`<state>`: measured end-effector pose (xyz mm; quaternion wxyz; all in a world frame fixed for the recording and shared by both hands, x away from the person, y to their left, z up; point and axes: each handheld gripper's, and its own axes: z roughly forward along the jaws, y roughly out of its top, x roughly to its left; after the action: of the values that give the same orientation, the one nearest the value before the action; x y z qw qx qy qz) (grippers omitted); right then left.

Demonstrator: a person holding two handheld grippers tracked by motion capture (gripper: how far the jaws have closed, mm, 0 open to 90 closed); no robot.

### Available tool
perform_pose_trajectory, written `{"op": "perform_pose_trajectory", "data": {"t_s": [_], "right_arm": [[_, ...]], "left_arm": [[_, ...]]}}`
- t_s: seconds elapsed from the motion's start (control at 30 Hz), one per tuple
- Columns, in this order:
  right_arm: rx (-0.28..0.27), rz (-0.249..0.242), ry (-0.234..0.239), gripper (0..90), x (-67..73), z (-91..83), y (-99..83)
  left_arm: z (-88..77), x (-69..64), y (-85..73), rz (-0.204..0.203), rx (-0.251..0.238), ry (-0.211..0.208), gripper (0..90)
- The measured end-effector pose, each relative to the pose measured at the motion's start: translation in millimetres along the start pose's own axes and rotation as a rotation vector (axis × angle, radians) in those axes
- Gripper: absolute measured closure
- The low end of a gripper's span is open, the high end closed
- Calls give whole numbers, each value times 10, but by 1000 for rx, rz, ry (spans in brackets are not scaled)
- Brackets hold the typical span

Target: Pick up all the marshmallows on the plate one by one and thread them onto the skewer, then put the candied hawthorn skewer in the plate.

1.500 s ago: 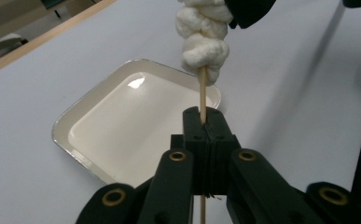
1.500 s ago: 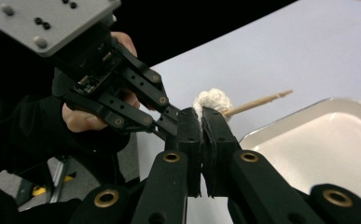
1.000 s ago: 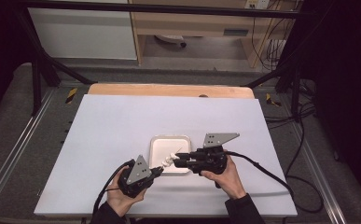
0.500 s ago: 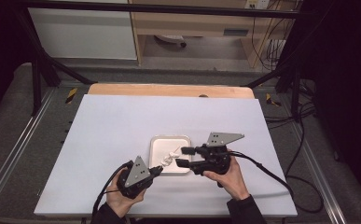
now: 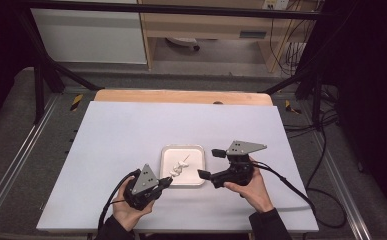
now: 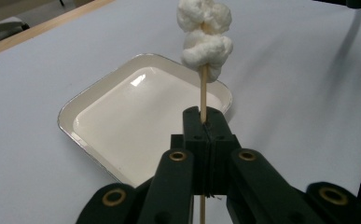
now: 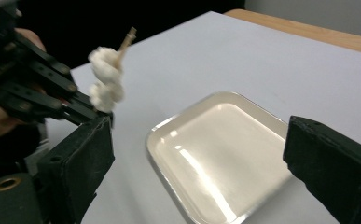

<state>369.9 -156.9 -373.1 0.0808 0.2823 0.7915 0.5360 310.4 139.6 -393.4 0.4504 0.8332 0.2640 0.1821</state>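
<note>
A thin wooden skewer [image 6: 203, 93] carries several white fluffy lumps [image 6: 204, 35] near its tip. My left gripper [image 5: 166, 182] is shut on the skewer's lower end and holds it slanted over the near left corner of a white square tray [image 5: 193, 172]. My right gripper [image 5: 210, 163] is at the tray's right edge. Its jaws have just been opening and now stand wide apart with nothing between them. In the right gripper view the lumps [image 7: 104, 79] hang beyond its left jaw, and the tray [image 7: 215, 149] lies bare below.
The tray sits near the front middle of a white table top [image 5: 131, 135]. A wooden strip [image 5: 181, 96] runs along the far edge. Cables trail from both grippers, the right one [image 5: 291, 187] looping toward the table's right front corner. Metal rails flank the table.
The right gripper's jaws have spread from nearly closed beside the lumps to wide open, and it has drawn slightly right. The left gripper and skewer have stayed put.
</note>
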Motion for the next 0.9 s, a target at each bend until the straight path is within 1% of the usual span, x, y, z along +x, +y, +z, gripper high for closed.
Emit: {"op": "perform_pose_trajectory", "data": {"t_s": [0.1,0.13,0.2,0.23,0.3,0.33,0.43,0.5,0.57,0.63,0.7,0.83,0.9], "right_arm": [[44,-3,-53,34,-92,-33,-91],[62,1,-72,25,-126,-45,-128],[88,12,-109,11,-194,-75,-203],[99,18,-128,6,-223,-94,-239],[123,29,-151,5,-280,-133,-308],[128,31,-172,5,-303,-154,-339],[148,19,-212,5,-372,-228,-424],[157,29,-227,5,-410,-274,-474],[161,29,-233,5,-437,-318,-524],[156,27,-232,5,-462,-363,-573],[158,25,-242,5,-493,-408,-615],[159,33,-239,5,-528,-476,-688],[156,28,-228,5,-538,-495,-724]], "left_arm": [[-2,13,5,-13,9,-2,893],[-2,21,5,-25,8,-8,893],[-4,44,7,-36,18,-7,893],[-8,58,8,-49,17,-11,893],[-29,84,14,-60,19,-11,892],[-41,100,19,-63,21,-11,893],[-62,148,41,-80,27,-5,892],[-65,177,59,-90,33,-1,892],[-65,211,80,-109,33,-7,892],[-64,236,103,-118,42,2,892],[-60,264,123,-127,49,5,892],[-38,316,153,-145,69,10,891],[-25,356,173,-157,80,6,891]]}}
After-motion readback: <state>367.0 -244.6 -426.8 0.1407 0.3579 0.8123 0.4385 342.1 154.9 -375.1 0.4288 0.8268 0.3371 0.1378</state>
